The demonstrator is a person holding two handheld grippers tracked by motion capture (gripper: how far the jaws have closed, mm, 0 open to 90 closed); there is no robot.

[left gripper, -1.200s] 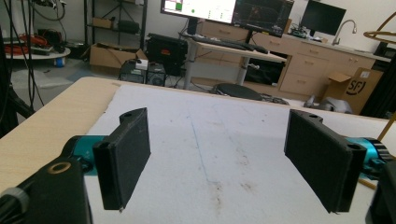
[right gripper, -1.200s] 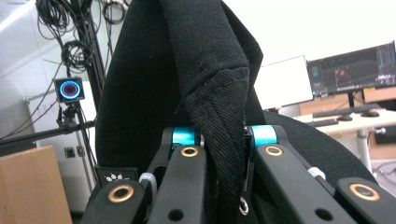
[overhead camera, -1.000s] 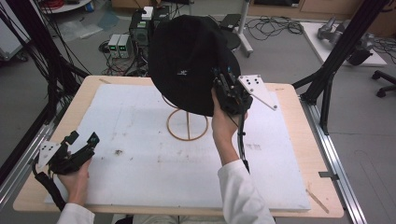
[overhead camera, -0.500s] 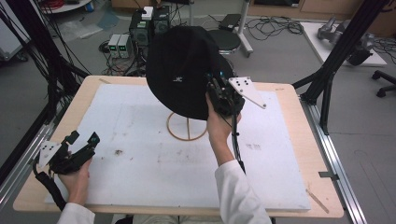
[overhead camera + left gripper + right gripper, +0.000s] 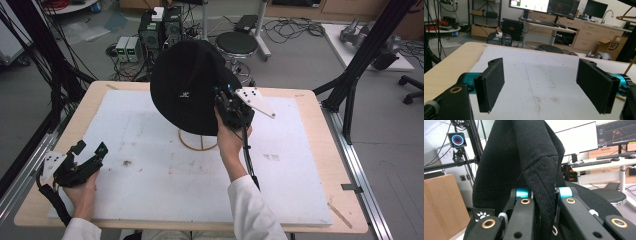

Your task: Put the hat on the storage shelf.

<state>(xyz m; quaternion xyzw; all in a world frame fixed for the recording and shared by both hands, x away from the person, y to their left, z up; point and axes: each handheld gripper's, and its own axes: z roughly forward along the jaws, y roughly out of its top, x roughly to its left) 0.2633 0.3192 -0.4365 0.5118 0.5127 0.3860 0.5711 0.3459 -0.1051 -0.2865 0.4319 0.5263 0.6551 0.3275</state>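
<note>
A black bucket hat with a small white logo hangs above a round wooden stand near the table's far middle. My right gripper is shut on the hat's brim at its right side. In the right gripper view a fold of the black brim is pinched between the jaws. My left gripper rests low at the table's front left, held in a hand. Its two black pads stand wide apart with bare board between them.
A white board covers most of the wooden table. Black frame posts rise at both sides. Beyond the far edge stand a stool and electronics boxes on the floor.
The right gripper has carried the hat left and lower, toward the stand. The left gripper has stayed in place.
</note>
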